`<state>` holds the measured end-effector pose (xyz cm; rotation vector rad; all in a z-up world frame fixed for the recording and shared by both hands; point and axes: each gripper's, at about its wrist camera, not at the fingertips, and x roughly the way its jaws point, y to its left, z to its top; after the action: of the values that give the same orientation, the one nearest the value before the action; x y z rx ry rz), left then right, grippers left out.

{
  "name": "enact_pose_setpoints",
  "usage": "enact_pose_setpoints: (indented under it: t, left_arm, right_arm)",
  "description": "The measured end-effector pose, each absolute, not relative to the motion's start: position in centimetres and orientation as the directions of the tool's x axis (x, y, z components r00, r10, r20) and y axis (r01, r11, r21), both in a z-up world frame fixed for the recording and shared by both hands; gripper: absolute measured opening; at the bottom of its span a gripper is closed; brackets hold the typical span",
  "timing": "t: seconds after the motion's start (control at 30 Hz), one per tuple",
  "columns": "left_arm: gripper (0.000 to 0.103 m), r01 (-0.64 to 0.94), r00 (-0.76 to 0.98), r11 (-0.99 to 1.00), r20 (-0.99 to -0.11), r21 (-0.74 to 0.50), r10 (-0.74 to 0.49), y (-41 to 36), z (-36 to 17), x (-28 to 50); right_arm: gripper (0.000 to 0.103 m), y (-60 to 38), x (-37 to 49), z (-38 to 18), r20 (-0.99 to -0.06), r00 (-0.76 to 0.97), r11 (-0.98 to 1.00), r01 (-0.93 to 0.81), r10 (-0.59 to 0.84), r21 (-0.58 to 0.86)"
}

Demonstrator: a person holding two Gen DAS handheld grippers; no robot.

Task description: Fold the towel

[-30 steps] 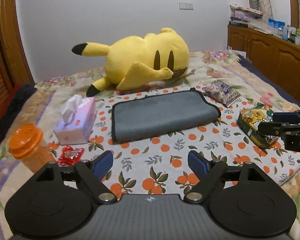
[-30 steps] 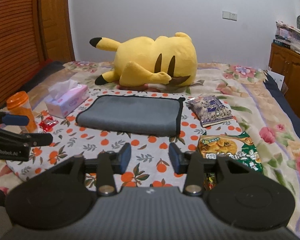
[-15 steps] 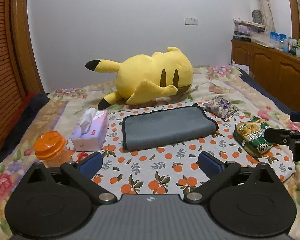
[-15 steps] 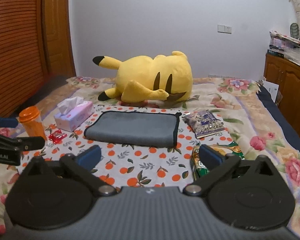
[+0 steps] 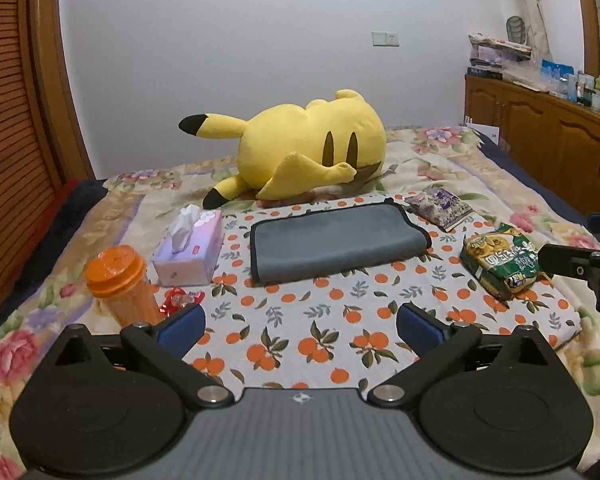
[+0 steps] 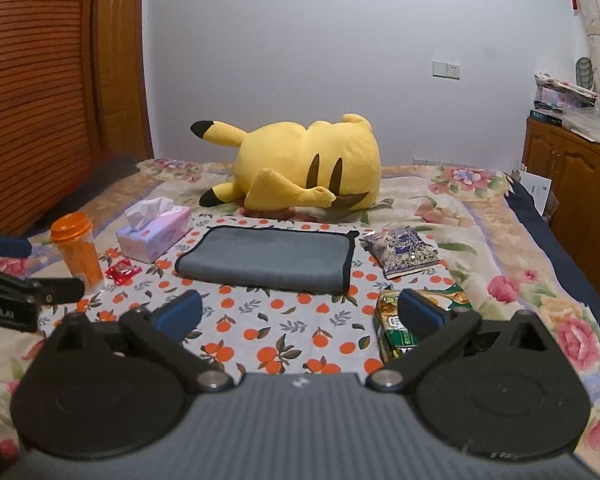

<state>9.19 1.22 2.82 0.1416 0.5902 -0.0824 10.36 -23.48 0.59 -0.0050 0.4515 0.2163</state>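
Note:
A grey towel with black trim lies folded flat on the orange-print cloth on the bed; it also shows in the right wrist view. My left gripper is open and empty, held above the cloth well short of the towel. My right gripper is open and empty, also short of the towel. Each gripper shows at the edge of the other's view.
A yellow plush toy lies behind the towel. A tissue box, an orange bottle and a red candy wrapper are left of it. A purple packet and a green snack bag are right. Wooden cabinets stand far right.
Both grippers have pulled back and risen from the towel, so it looks smaller and farther. Both sets of fingers have spread wider, the right markedly so.

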Motion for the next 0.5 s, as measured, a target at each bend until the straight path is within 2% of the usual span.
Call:
enact_pose_setpoints:
  t: [0.5]
  left_arm:
    - [0.103, 0.113, 0.801, 0.987, -0.599, 0.111, -0.024, 0.1, -0.1, 7.0]
  right_arm:
    - [0.103, -23.3, 8.3, -1.1, -0.453, 0.865, 0.975, -0.211, 0.217, 0.065]
